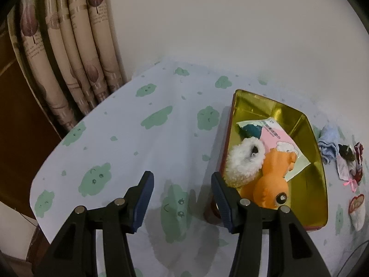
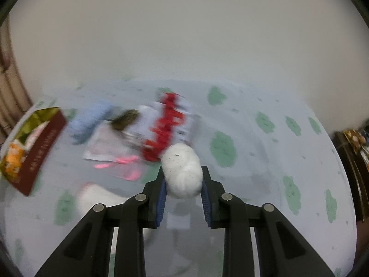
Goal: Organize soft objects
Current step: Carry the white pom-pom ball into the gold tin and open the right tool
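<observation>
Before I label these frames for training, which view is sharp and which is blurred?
Left wrist view: sharp, with the tin box and orange toy crisp and only fisheye bending. Right wrist view: motion blur smears the table items, while the right gripper and its white fluffy ball stay clear.

You have one tin [image 1: 317, 138] holding two soft toys: one fluffy white toy [image 1: 244, 161] and one orange toy [image 1: 274, 180]. One white ball [image 2: 182, 170] sits between two gripper fingers.

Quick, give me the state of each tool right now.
Left tool: open, holding nothing, beside the gold tin.
Right tool: closed on a white fluffy ball.
</observation>
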A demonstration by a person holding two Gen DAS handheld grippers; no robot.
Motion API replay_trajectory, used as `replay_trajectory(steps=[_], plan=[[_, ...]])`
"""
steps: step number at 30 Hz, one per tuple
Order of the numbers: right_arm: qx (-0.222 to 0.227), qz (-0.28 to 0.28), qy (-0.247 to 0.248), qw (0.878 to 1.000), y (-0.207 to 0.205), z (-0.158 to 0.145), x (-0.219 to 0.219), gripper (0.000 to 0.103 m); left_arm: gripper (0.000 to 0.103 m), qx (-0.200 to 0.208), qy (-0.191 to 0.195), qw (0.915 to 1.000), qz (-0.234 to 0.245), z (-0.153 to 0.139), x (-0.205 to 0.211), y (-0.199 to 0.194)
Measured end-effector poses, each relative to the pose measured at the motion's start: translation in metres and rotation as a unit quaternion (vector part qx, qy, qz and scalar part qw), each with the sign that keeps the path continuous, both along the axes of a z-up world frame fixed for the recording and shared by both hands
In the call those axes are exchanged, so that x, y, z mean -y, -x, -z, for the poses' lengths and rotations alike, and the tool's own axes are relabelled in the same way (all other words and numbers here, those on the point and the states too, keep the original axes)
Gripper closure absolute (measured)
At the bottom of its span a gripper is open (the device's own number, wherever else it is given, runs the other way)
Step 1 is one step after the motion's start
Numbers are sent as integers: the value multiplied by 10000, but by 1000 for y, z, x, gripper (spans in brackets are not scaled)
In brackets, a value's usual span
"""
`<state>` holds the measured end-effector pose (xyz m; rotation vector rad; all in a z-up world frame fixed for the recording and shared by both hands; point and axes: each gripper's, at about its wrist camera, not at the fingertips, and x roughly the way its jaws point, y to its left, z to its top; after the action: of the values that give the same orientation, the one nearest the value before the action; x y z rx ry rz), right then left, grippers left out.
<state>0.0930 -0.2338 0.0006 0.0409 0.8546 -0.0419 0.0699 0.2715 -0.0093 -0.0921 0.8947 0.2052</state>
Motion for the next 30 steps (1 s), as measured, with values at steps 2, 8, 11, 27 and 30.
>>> replay_trajectory(steps=[2, 8, 11, 27, 30], plan=[[43, -206, -70, 9998, -2, -9, -18, 78, 50, 31, 7, 10000, -25, -1, 0, 1], [-28, -965, -288, 9949, -12, -20, -88, 78, 50, 103, 148, 9996, -219, -4, -10, 3], [-85, -1408, -294, 9896, -11, -20, -130, 78, 50, 114, 162, 9994, -280, -4, -13, 4], [-246, -2855, -118, 9580, -16, -10, -286, 78, 50, 114, 482, 9967, -643, -2, -34, 6], [-300, -2952, -104, 9549, -21, -7, -300, 78, 50, 130, 594, 9950, -790, -2, -42, 8]])
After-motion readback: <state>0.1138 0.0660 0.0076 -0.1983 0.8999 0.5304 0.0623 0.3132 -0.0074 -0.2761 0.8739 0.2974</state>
